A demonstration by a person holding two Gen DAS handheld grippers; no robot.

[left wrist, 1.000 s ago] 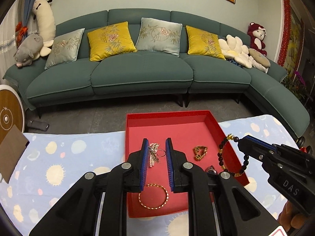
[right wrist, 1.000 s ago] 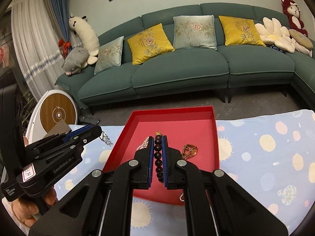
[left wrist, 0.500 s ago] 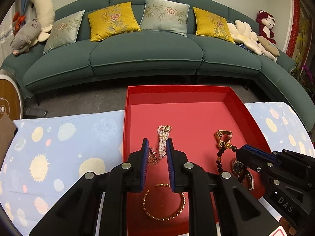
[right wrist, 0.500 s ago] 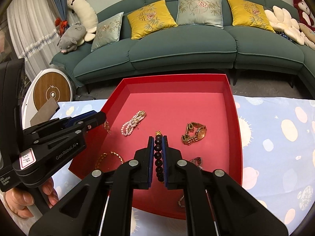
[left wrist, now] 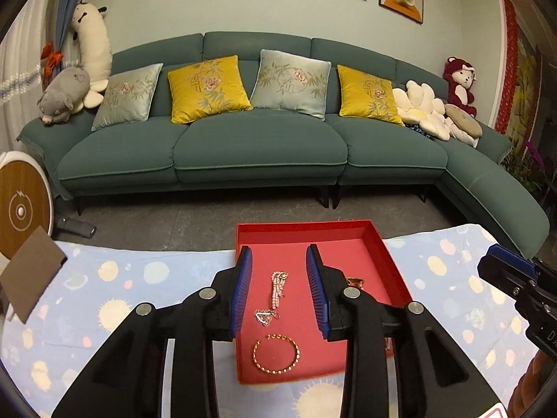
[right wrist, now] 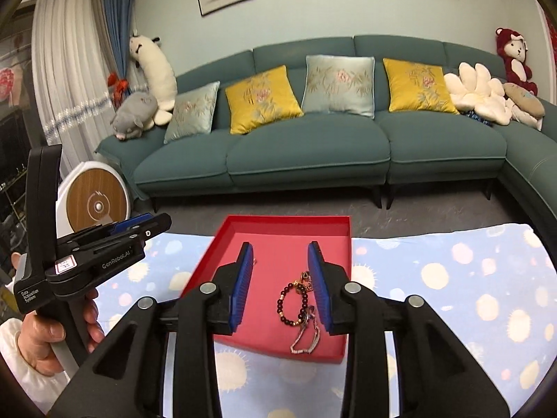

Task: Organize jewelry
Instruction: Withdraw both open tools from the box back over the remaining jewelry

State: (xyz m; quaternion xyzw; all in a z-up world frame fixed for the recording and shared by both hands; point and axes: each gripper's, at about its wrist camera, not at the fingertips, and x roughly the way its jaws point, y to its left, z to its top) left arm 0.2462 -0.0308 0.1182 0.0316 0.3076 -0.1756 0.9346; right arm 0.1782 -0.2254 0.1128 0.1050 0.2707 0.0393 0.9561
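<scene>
Jaws of both grippers just spread, nothing between: left gripper (left wrist: 280, 292) above pearl bracelet (left wrist: 277, 284), lengthwise mid-frame in red tray (left wrist: 390, 264); right gripper (right wrist: 280, 287) above dark bead bracelet (right wrist: 294, 301), right of centre.

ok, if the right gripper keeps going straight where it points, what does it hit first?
Probably the dark bead bracelet on the red tray floor, between the open right gripper fingers; depth is uncertain.

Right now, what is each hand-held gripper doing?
Left hand-held gripper: open, just been opening, holding nothing.
Right hand-held gripper: open, just been opening, dark bead bracelet released.
</scene>
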